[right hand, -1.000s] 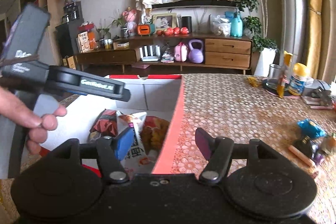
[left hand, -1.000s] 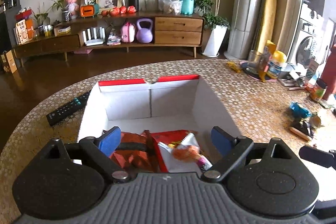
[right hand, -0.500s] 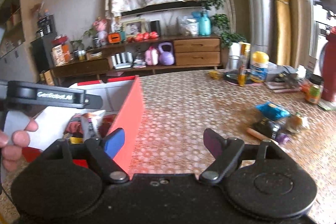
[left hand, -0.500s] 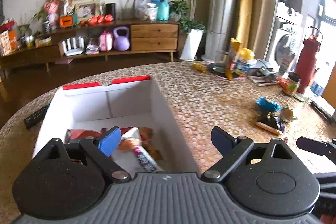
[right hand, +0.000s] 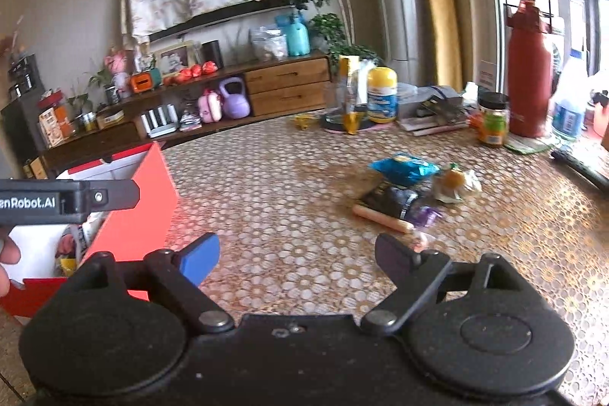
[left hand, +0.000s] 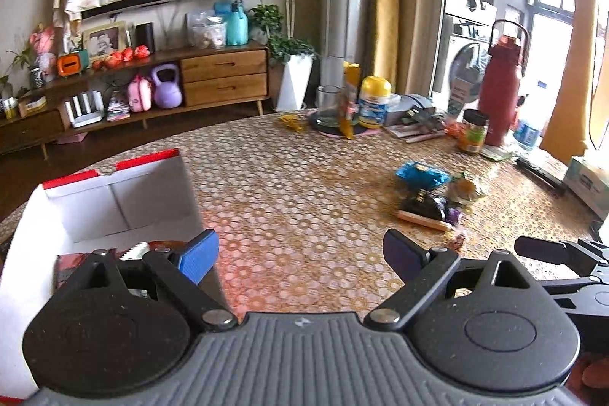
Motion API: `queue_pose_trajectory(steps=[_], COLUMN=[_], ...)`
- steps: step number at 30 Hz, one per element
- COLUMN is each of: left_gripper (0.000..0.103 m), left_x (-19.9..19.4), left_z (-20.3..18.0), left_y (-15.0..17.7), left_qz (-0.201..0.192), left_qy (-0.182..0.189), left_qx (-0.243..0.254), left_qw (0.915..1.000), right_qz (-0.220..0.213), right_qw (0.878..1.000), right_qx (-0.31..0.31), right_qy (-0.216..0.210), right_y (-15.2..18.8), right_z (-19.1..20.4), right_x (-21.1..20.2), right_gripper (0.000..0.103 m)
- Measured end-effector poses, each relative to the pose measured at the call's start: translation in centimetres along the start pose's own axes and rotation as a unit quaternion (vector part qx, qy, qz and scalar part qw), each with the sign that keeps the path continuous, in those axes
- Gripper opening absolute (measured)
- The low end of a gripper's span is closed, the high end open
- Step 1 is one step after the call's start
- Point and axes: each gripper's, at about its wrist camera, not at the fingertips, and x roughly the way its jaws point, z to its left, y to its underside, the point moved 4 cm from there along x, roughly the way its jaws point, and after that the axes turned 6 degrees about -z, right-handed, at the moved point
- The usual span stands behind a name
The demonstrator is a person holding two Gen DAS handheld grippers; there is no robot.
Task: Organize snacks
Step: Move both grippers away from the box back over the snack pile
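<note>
A red box with white inner walls (left hand: pixel 114 204) (right hand: pixel 144 215) stands at the left of the table with several snack packets inside. A small pile of loose snacks lies right of centre: a blue packet (left hand: pixel 420 174) (right hand: pixel 403 169), a dark packet (left hand: pixel 426 205) (right hand: pixel 392 200), a sausage stick (right hand: pixel 382 218) and a pale wrapped snack (right hand: pixel 455 183). My left gripper (left hand: pixel 298 253) is open and empty, its left finger over the box's right wall. My right gripper (right hand: pixel 297 253) is empty over bare table short of the pile, its jaws still opening.
At the table's far right stand a red flask (right hand: pixel 529 71), a jar (right hand: pixel 493 120), a yellow-lidded tub (right hand: pixel 382 94), a glass and papers. A remote (right hand: pixel 582 166) lies near the right edge. A hand (right hand: pixel 7 265) holds the left gripper beside the box.
Both grippers swung right, away from the box's inside toward the loose snack pile. The right gripper's jaws spread wider. The left gripper's jaws stayed open.
</note>
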Motion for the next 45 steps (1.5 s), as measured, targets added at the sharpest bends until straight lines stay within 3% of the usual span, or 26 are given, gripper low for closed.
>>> queue_pose_trajectory(steps=[13, 16, 45], left_gripper=[0.094, 0.094, 0.094], left_x=[2.3, 2.9, 11.5], left_z=[-3.8, -4.6, -9.1], left_y=[1.0, 1.0, 1.2], left_qz=[0.015, 0.018, 0.037], left_qy=[0.032, 0.038, 0.078], left_qx=[0.017, 0.021, 0.019], left_qw=[0.9992, 0.9989, 0.9961], right_qz=[-0.001, -0.003, 0.019], right_qw=[0.999, 0.998, 0.989], right_qx=[0.022, 0.027, 0.054], right_qy=[0.042, 0.054, 0.134], right_y=[0.3, 0.4, 0.5], right_z=[-4.0, -4.9, -12.6], right_x=[-0.3, -0.3, 3.3], right_gripper=[0.09, 0.099, 0.1])
